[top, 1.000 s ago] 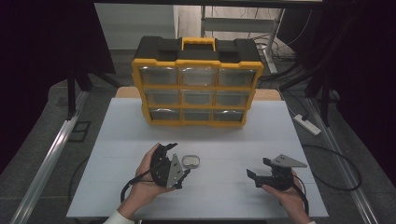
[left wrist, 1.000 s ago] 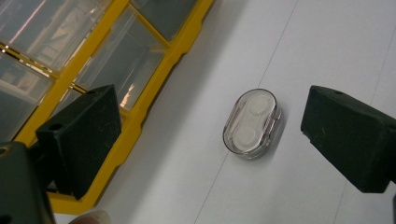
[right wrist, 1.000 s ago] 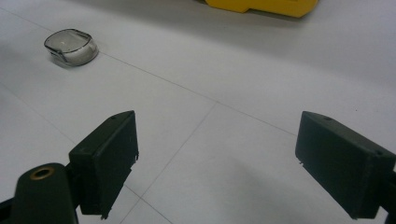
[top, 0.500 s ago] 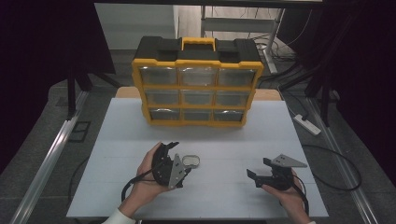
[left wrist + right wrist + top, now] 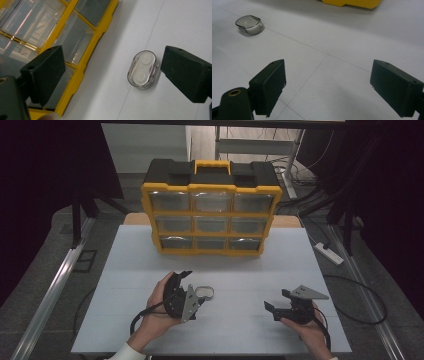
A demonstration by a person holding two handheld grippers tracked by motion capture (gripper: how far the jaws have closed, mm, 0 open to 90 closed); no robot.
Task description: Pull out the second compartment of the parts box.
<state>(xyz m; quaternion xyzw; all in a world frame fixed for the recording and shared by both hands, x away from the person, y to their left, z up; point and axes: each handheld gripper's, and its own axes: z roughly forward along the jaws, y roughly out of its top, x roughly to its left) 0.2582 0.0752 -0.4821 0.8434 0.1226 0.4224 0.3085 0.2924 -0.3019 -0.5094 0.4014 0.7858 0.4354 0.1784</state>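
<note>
Left gripper [image 5: 192, 287] poised over a small clear case [image 5: 143, 69] lying flat on the white table [image 5: 250, 270], fingers [image 5: 186, 72] spread either side of it, right gripper [image 5: 277, 302] fingers also spread, well apart, yellow organizer [image 5: 210, 210] behind.

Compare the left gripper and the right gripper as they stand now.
The left gripper hovers right beside the small clear case, its jaws bracketing it; the right gripper has only bare table between its jaws. The left points toward the yellow organizer; the right points left. Both are open.
</note>
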